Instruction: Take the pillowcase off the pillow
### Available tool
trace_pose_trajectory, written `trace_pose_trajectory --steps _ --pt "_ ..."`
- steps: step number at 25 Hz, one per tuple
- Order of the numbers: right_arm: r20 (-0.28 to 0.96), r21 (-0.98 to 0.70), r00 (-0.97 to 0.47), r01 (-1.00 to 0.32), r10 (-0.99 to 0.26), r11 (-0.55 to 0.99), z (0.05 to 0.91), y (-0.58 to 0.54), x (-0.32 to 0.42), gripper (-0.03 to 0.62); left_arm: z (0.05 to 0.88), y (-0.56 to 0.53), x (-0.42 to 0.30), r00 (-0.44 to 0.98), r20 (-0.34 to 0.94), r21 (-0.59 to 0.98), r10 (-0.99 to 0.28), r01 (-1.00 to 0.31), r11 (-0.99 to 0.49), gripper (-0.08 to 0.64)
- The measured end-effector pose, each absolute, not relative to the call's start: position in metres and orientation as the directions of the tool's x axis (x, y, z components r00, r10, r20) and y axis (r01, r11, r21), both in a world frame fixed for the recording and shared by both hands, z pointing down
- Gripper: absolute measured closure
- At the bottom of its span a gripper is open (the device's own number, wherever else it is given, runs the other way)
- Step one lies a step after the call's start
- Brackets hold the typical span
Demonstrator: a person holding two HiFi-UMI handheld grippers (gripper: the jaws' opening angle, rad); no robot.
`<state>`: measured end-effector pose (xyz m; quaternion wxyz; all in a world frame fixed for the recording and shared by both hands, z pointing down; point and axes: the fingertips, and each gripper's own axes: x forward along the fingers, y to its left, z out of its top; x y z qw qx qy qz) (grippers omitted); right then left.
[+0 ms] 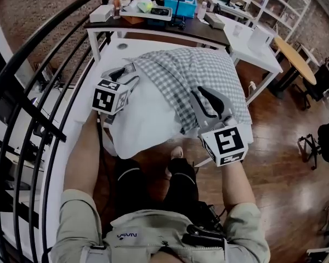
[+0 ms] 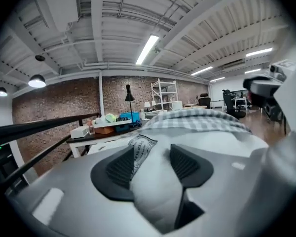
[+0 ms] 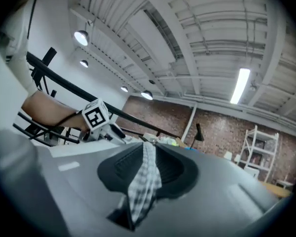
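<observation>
The right hand-held gripper [image 3: 148,149] pinches a strip of checked pillowcase [image 3: 145,181] between its narrow-set jaws, with the left hand-held gripper [image 3: 113,131] beyond at left.

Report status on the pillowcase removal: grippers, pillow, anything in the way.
Left gripper open, white pillow between its jaws. Right gripper shut on checked pillowcase edge. Pillow's near end bare, far end covered. Nothing blocking.
</observation>
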<state>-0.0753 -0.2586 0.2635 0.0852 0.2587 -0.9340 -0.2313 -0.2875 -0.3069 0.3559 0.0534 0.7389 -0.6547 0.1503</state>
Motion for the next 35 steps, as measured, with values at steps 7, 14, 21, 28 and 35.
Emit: trace_pose_trajectory --steps 7,14,21,28,35 --pt "0.243 0.487 -0.888 -0.236 -0.391 0.841 0.253 -0.307 -0.206 0.411 0.366 -0.278 -0.243 0.159 0.248 -0.160 -0.955 -0.966 -0.203 0.535" --pt "0.544 0.498 -0.704 -0.167 -0.456 0.851 0.320 -0.359 -0.268 0.397 0.350 -0.240 -0.218 0.195 0.120 -0.186 -0.974 -0.959 -0.215 0.541" --pt "0.481 0.665 -0.575 -0.252 -0.661 0.703 0.299 -0.418 -0.260 0.577 0.293 -0.203 -0.205 0.234 -0.020 -0.265 -0.972 -0.939 -0.220 0.546" --pt "0.325 0.746 -0.340 -0.481 -0.883 0.460 0.251 -0.514 -0.145 0.578 0.256 -0.178 -0.256 0.185 -0.156 -0.098 -0.970 -0.980 -0.171 0.546" --pt "0.356 0.650 -0.358 -0.569 -0.863 0.504 0.300 -0.520 -0.097 0.574 0.321 -0.264 -0.313 0.055 0.041 -0.081 -0.998 -0.995 -0.058 0.545"
